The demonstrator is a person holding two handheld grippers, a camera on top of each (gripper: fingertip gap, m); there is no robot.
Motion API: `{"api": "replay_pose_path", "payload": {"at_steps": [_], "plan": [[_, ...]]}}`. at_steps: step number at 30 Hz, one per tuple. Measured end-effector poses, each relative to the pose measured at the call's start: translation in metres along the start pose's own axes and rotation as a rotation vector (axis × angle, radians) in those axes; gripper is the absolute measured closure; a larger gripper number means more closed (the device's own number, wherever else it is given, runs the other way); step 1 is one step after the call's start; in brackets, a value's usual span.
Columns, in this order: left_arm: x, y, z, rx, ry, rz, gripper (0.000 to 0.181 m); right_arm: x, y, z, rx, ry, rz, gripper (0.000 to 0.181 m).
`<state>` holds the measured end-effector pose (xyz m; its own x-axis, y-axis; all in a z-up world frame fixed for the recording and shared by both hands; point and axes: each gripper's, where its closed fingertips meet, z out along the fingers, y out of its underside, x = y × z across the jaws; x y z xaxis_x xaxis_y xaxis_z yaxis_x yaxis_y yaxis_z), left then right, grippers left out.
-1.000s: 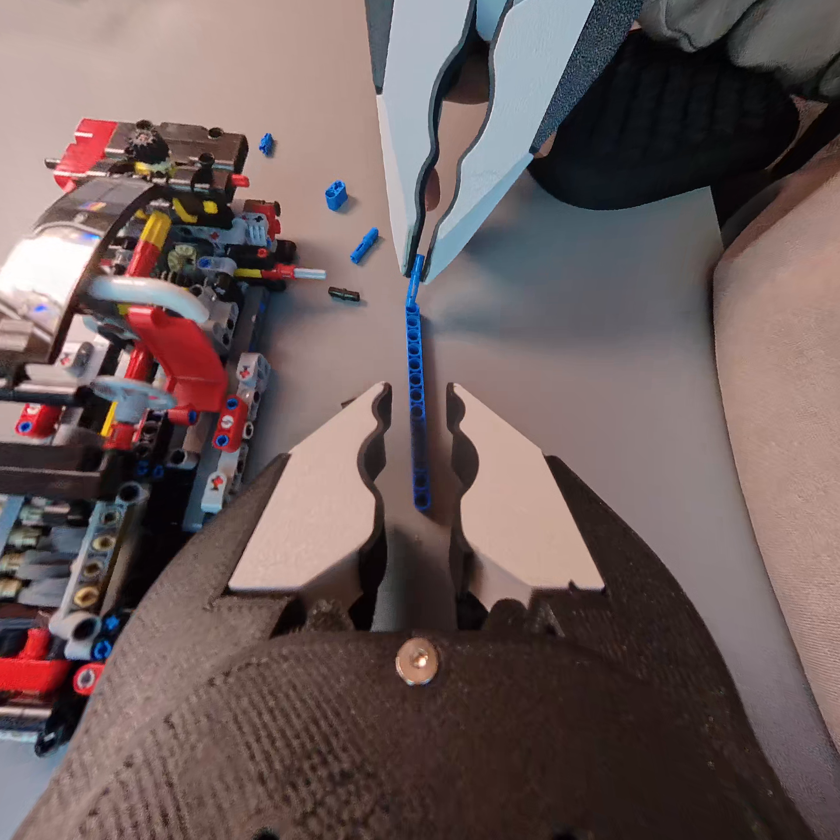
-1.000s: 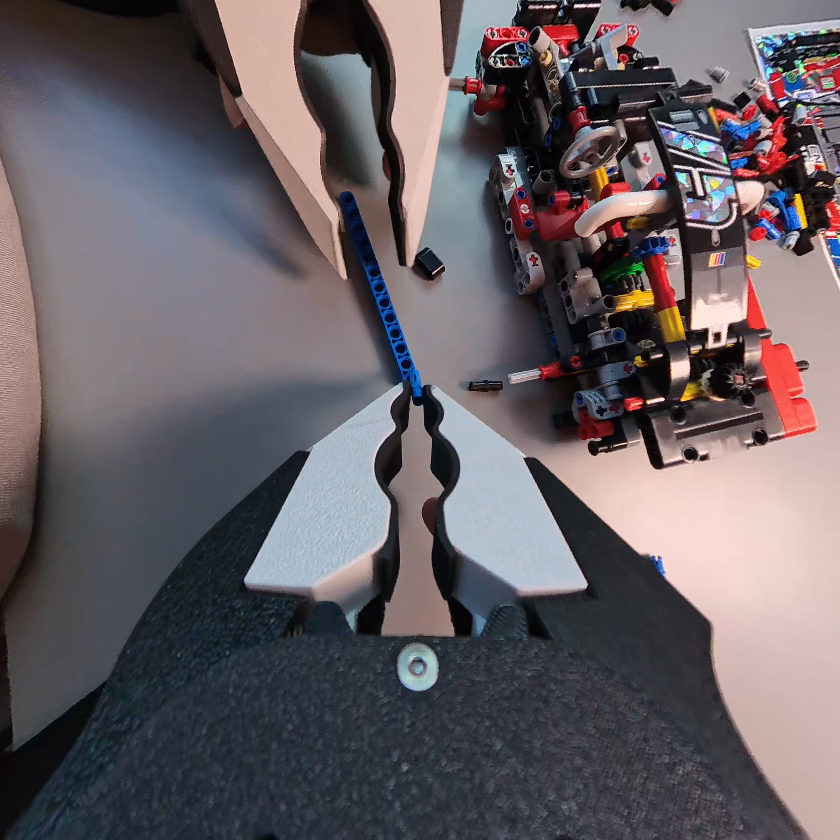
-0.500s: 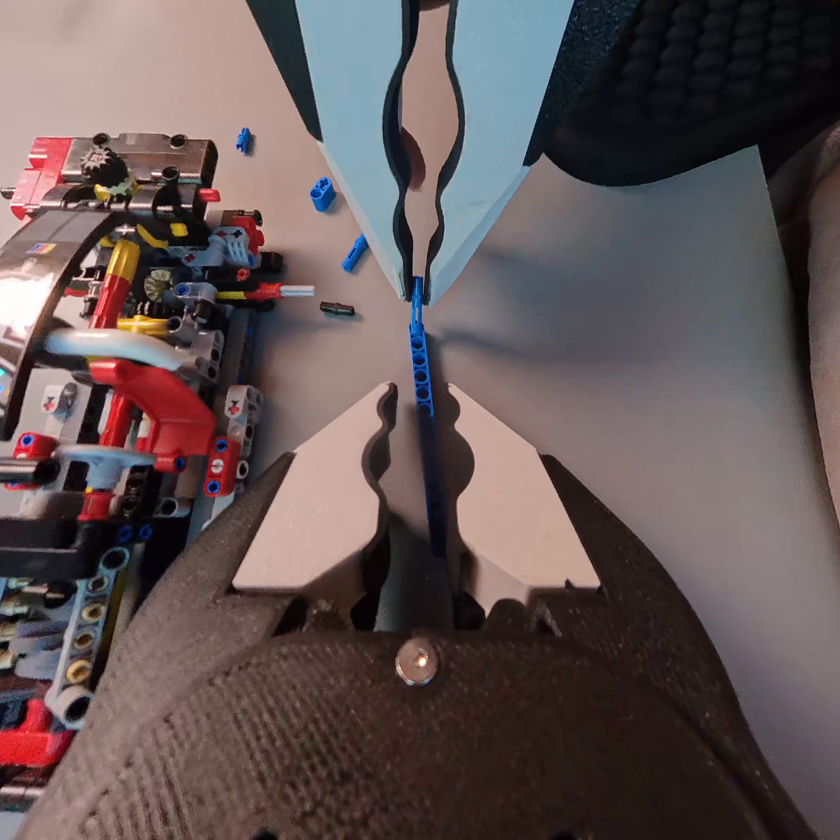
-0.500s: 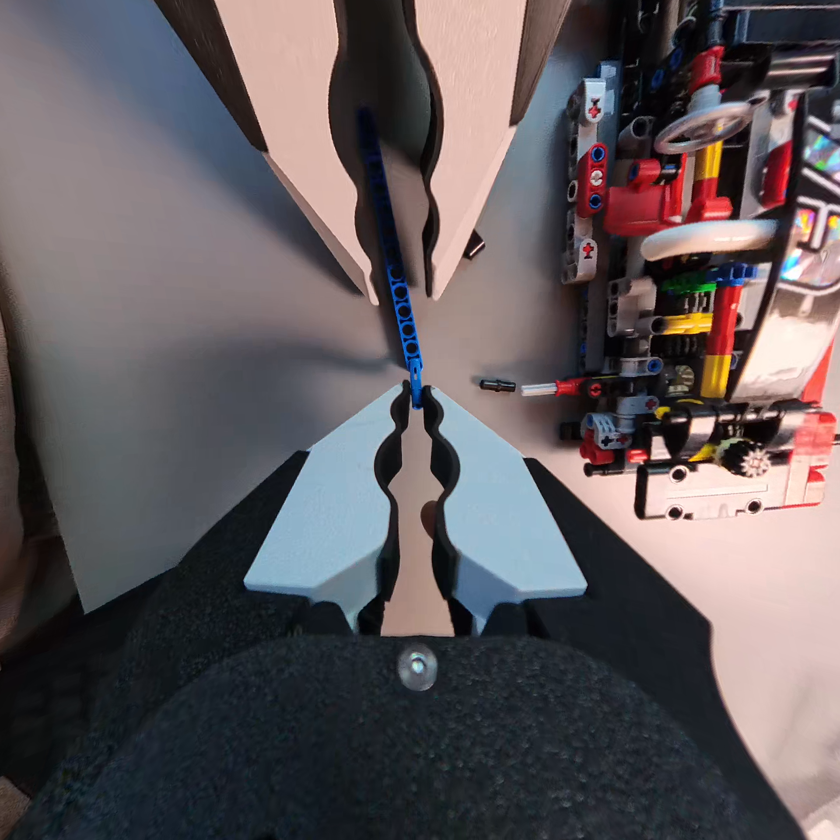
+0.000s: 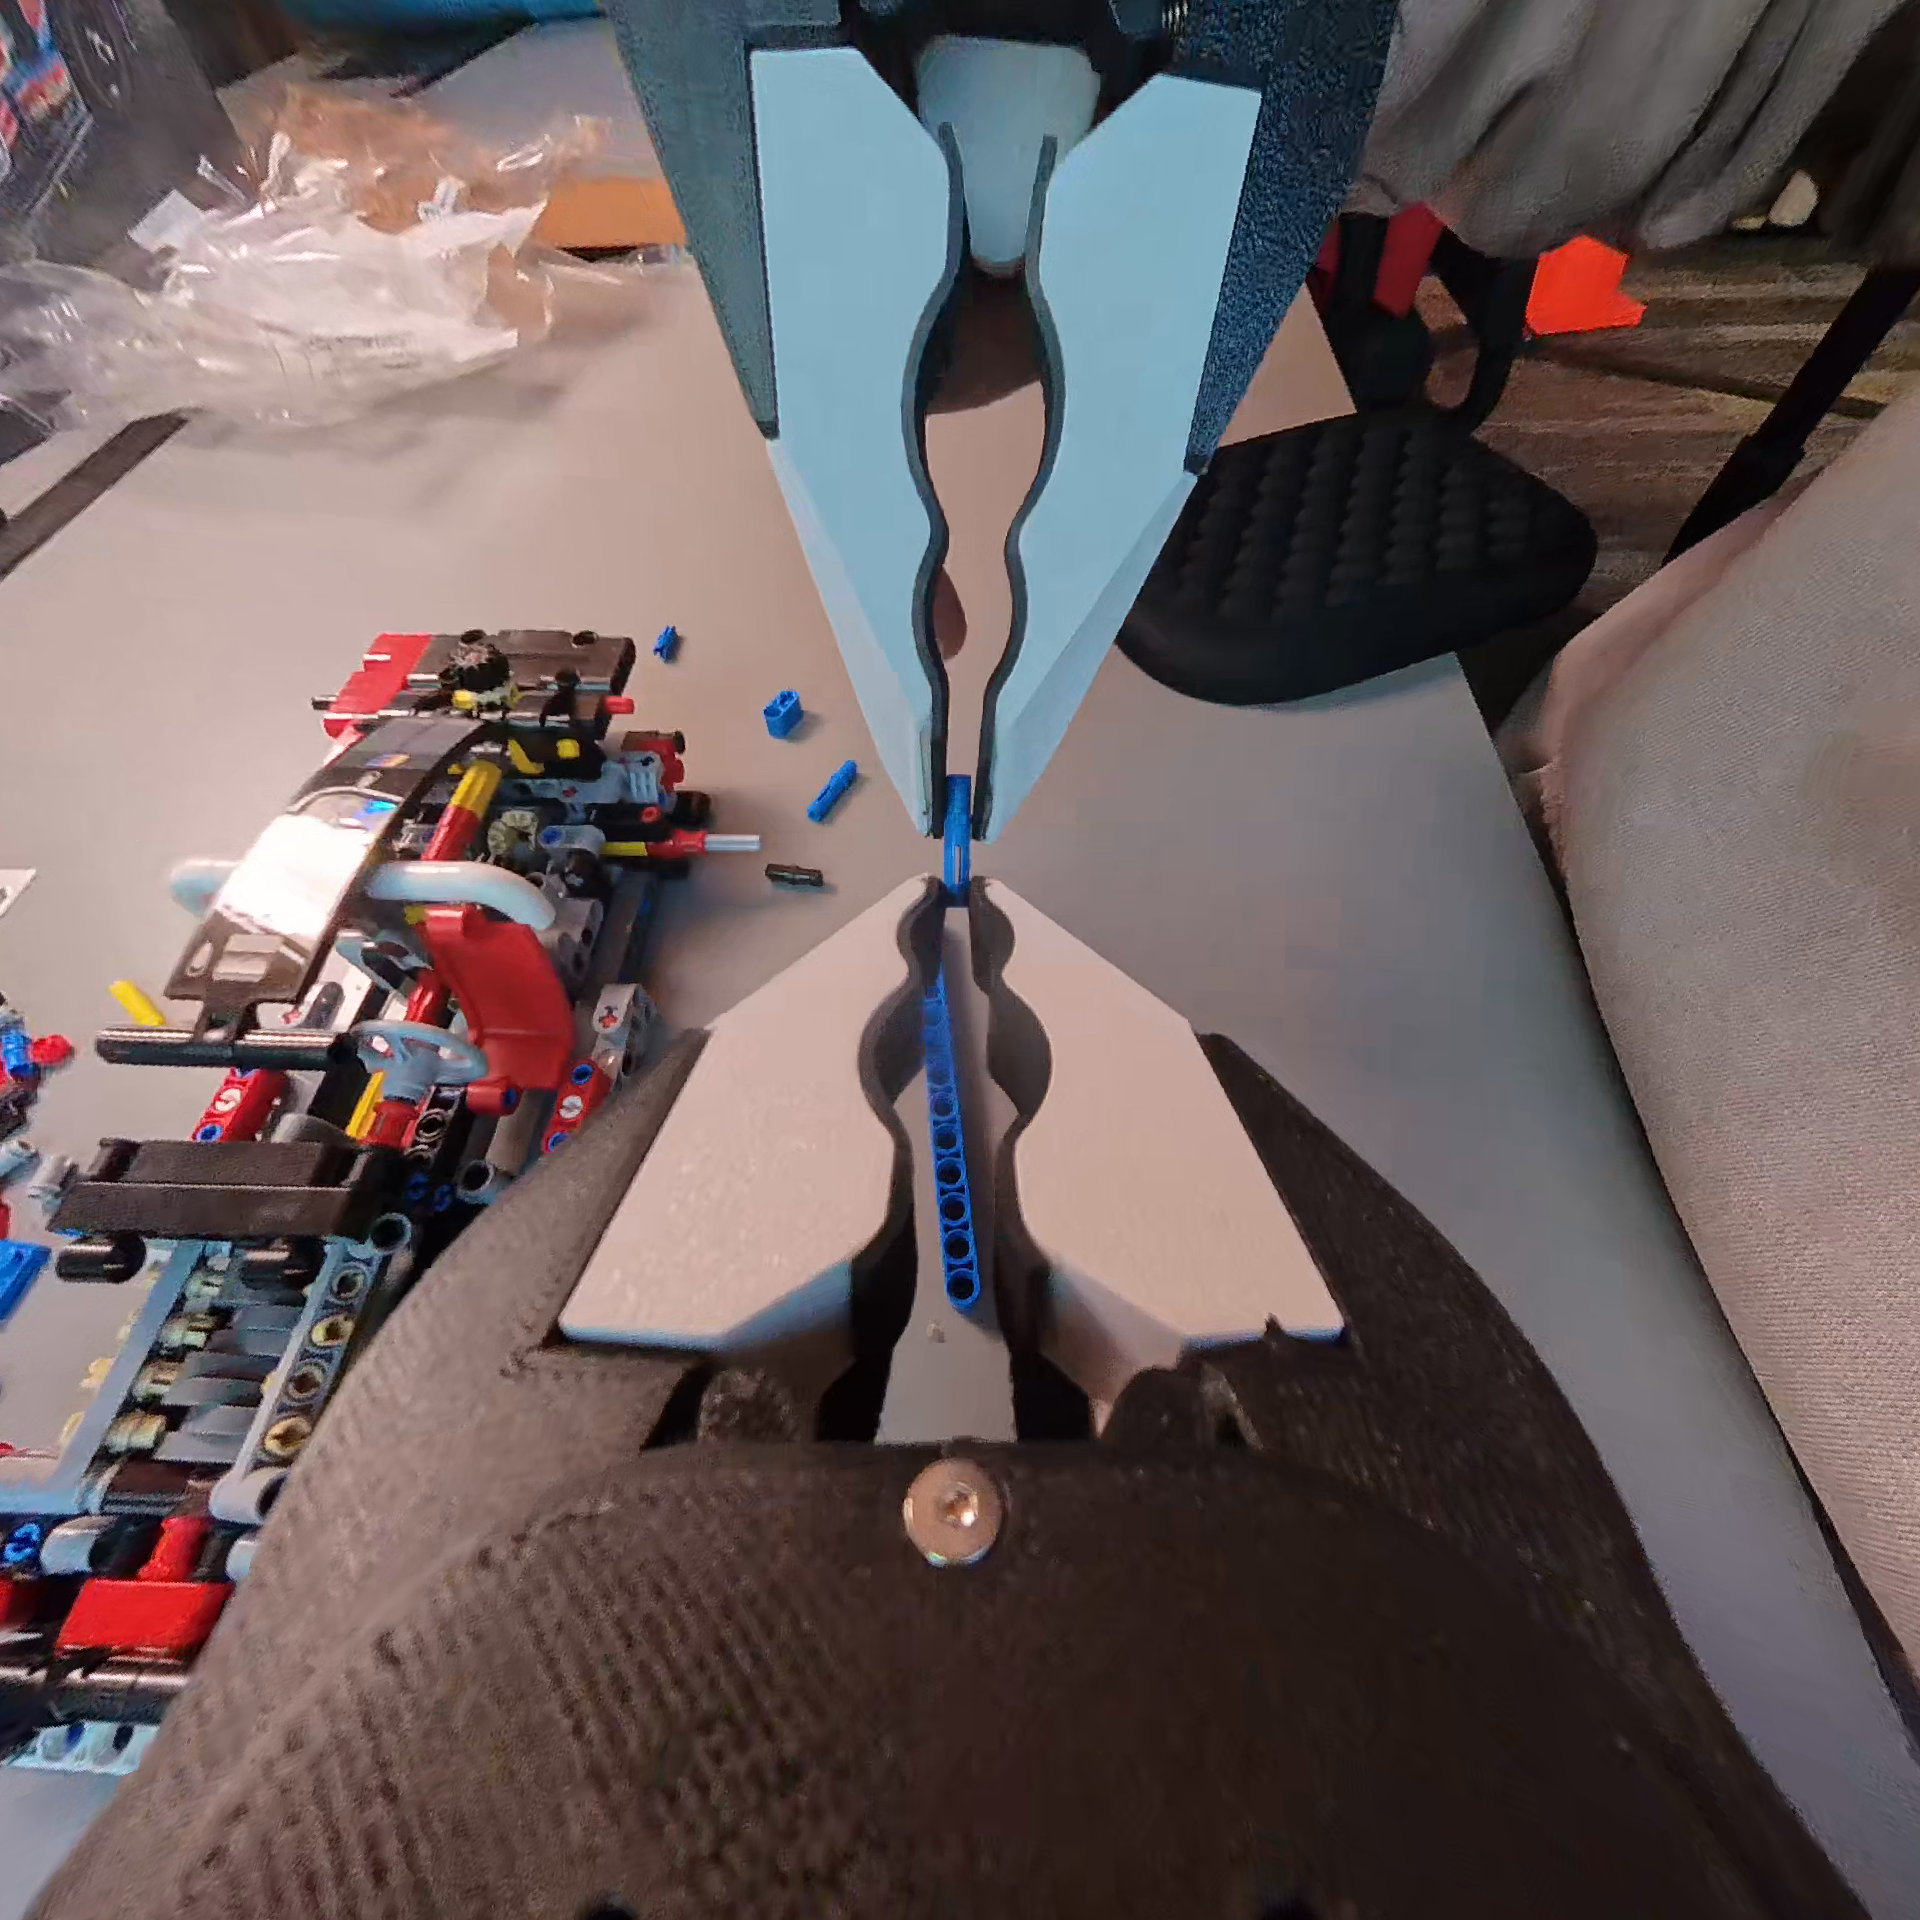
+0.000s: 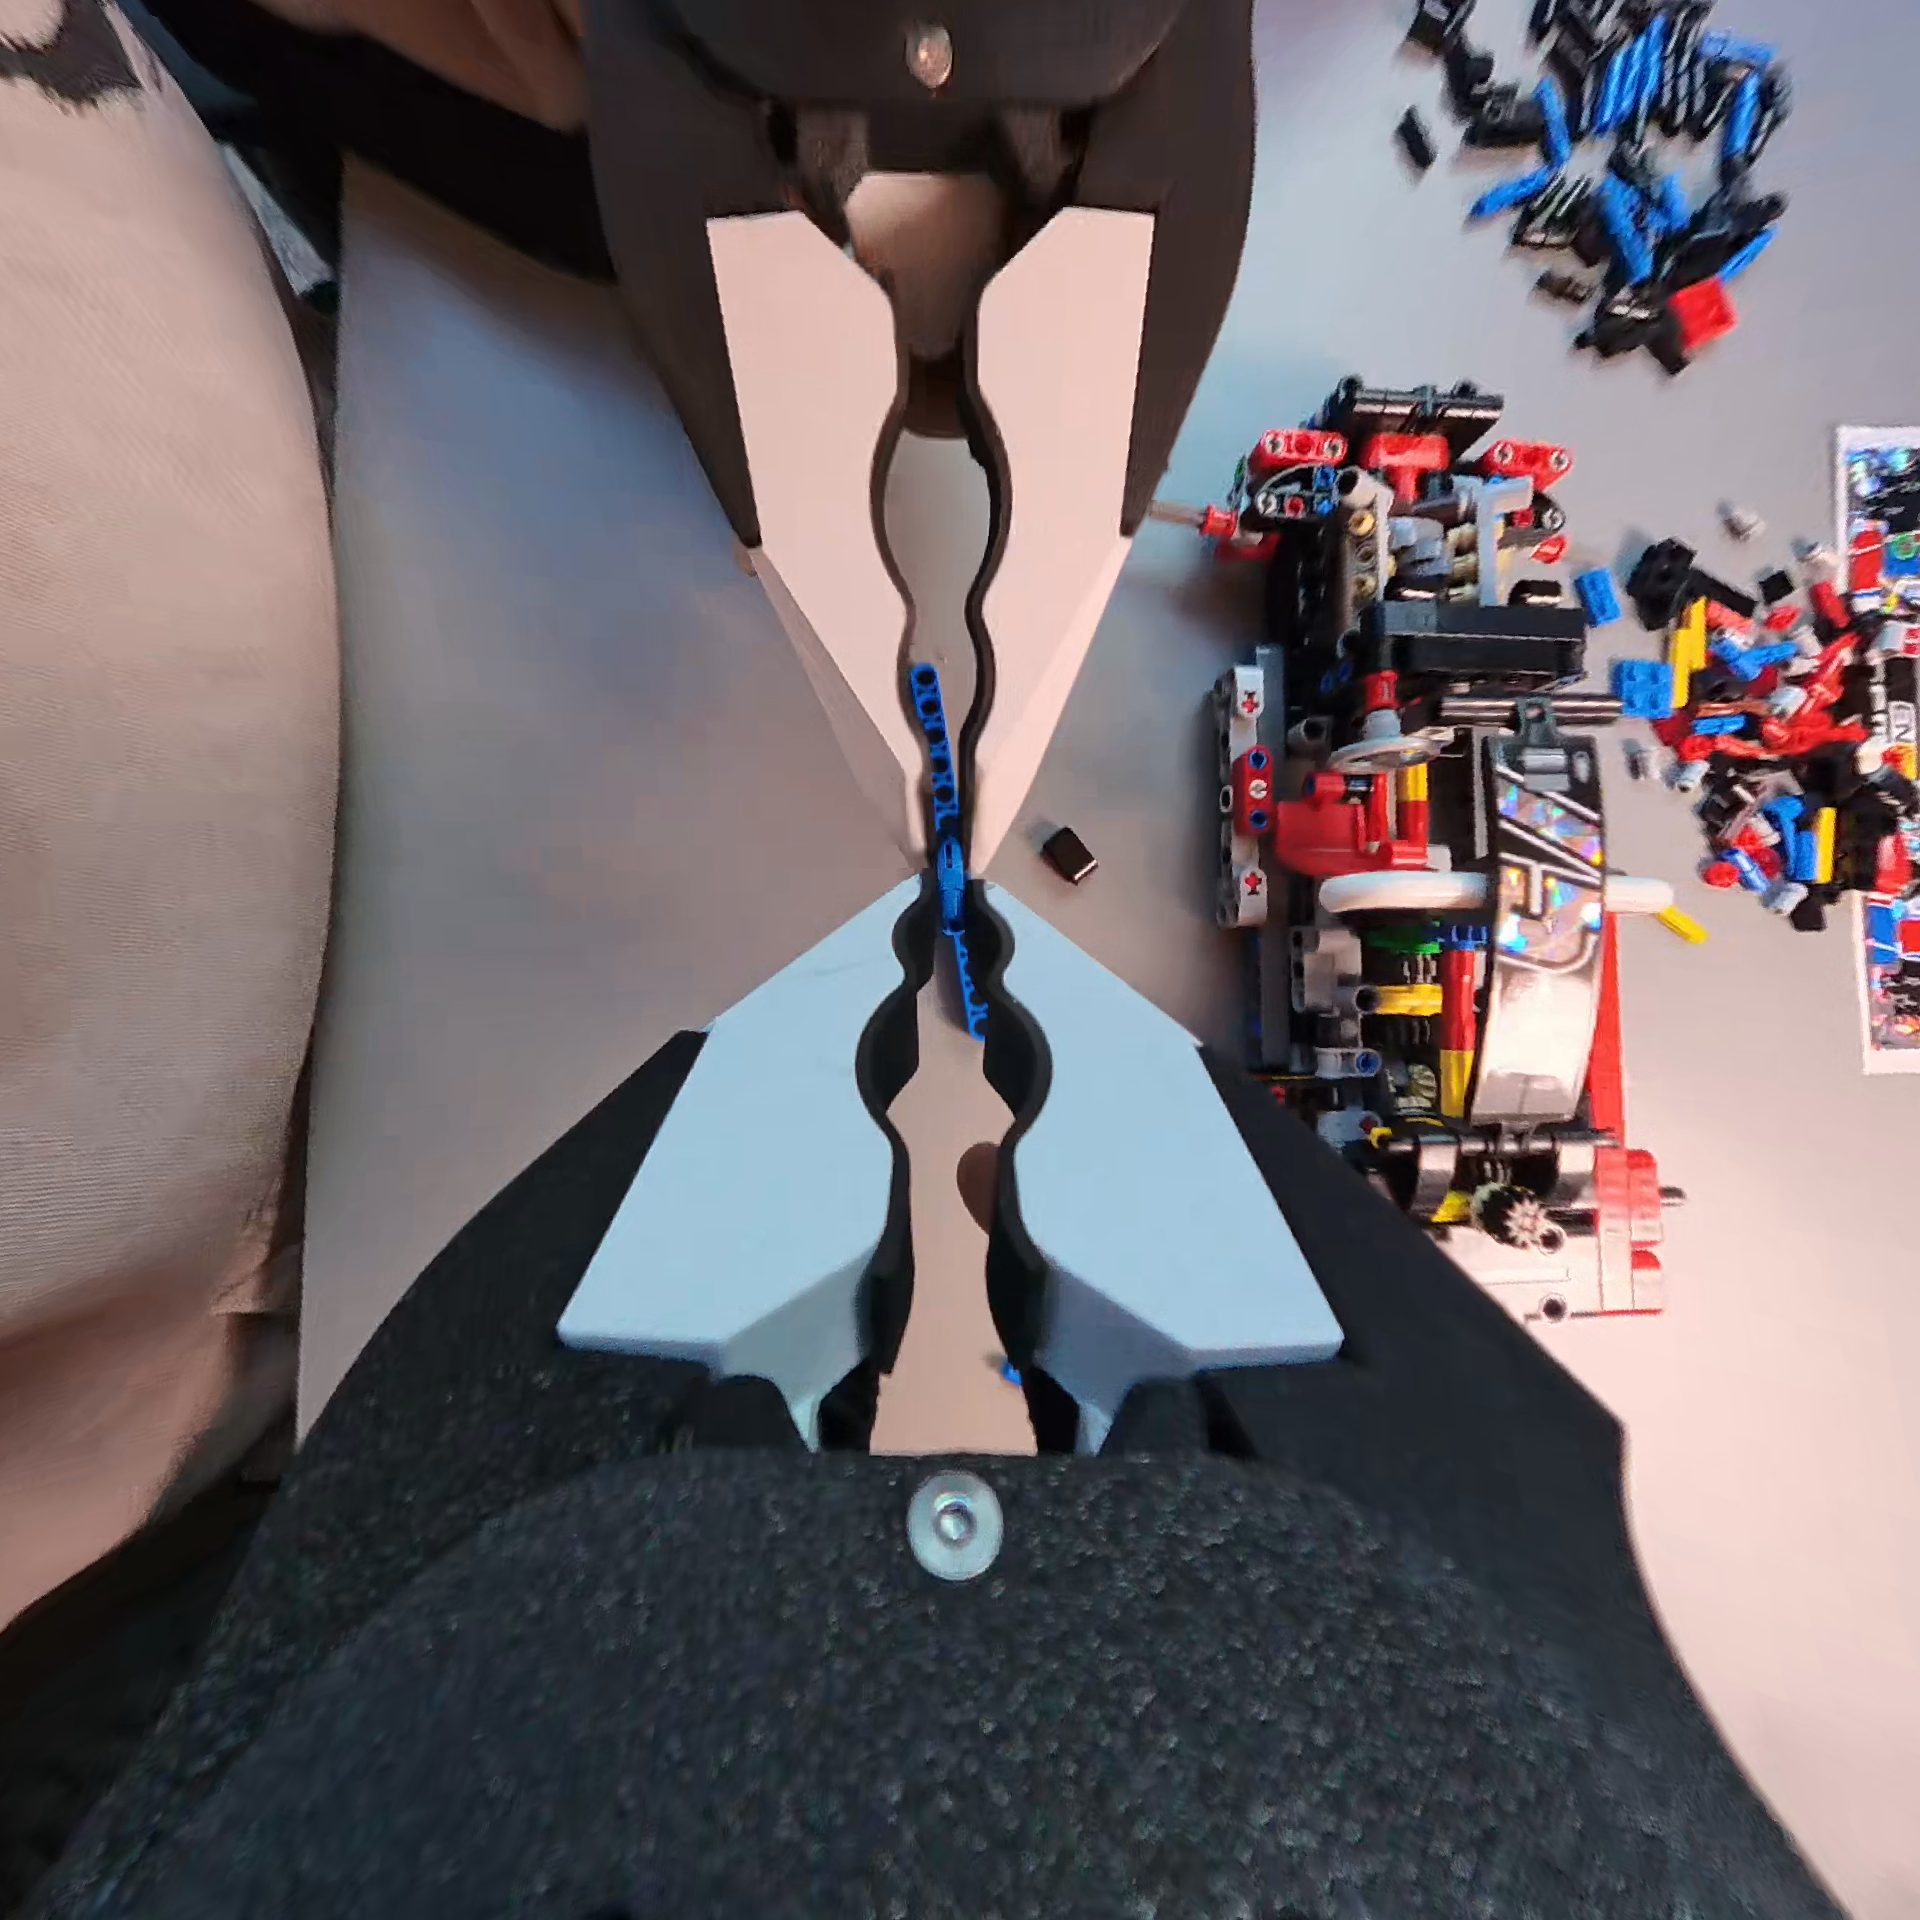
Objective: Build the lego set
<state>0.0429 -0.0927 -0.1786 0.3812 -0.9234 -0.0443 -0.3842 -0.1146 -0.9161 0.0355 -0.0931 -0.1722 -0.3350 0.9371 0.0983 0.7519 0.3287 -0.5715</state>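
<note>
A long blue beam with holes (image 5: pixel 948 1132) lies lengthwise between my left gripper's fingers. My left gripper (image 5: pixel 951 885) is shut on it near its tips. My right gripper (image 5: pixel 954 821) faces it tip to tip and is shut on a small blue pin (image 5: pixel 956 805). In the right wrist view the right gripper (image 6: pixel 951 883) holds the pin (image 6: pixel 950 871) against the beam (image 6: pixel 933 727). The beam runs from between the left gripper's fingers (image 6: pixel 831 623) to under my right fingertips. The half-built Lego car (image 5: pixel 416 935) stands to the left, and shows in the right wrist view (image 6: pixel 1455 883) too.
Loose blue pins (image 5: pixel 831 790) and a black pin (image 5: pixel 795 876) lie near the car. A small black piece (image 6: pixel 1068 854) lies by the tips. Piles of loose parts (image 6: pixel 1766 727), a sticker sheet (image 6: pixel 1881 727), plastic bags (image 5: pixel 312 270), a black seat (image 5: pixel 1351 540) beyond the table edge. My left and right fingertips are right by each other. My left gripper's tips are some 7 cm from the small black piece (image 6: pixel 1068 854).
My left gripper has closed from wide open onto the blue beam. Both grippers have drawn together tip to tip and the views have tilted up. The right keeps its pin at the beam.
</note>
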Motion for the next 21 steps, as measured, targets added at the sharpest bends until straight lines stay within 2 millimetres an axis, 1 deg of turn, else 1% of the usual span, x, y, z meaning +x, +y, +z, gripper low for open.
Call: {"api": "replay_pose_path", "payload": {"at_steps": [2,4,6,8,11,18,21], "plan": [[0.003,-0.004,-0.001,0.015,0.009,0.014,0.179,-0.003,-0.004,-0.005,0.055,0.003,0.014,0.178],[0.007,-0.014,-0.005,0.068,0.028,0.013,0.179,-0.006,-0.016,-0.013,0.189,-0.002,0.029,0.178],[0.009,-0.026,-0.011,0.144,0.053,-0.01,0.179,-0.007,-0.027,-0.023,0.324,-0.012,0.083,0.179],[0.009,-0.031,-0.014,0.175,0.061,-0.011,0.179,-0.007,-0.029,-0.028,0.39,-0.005,0.108,0.179],[0.013,-0.026,-0.01,0.143,0.07,0.014,0.179,-0.011,-0.025,-0.026,0.368,0.008,0.077,0.178],[0.02,-0.012,-0.002,0.046,0.095,0.027,0.179,-0.018,-0.012,-0.014,0.231,0.008,-0.012,0.177],[0.022,-0.01,-0.001,0.032,0.108,0.019,0.179,-0.021,-0.009,-0.009,0.19,-0.008,-0.041,0.177]]}}
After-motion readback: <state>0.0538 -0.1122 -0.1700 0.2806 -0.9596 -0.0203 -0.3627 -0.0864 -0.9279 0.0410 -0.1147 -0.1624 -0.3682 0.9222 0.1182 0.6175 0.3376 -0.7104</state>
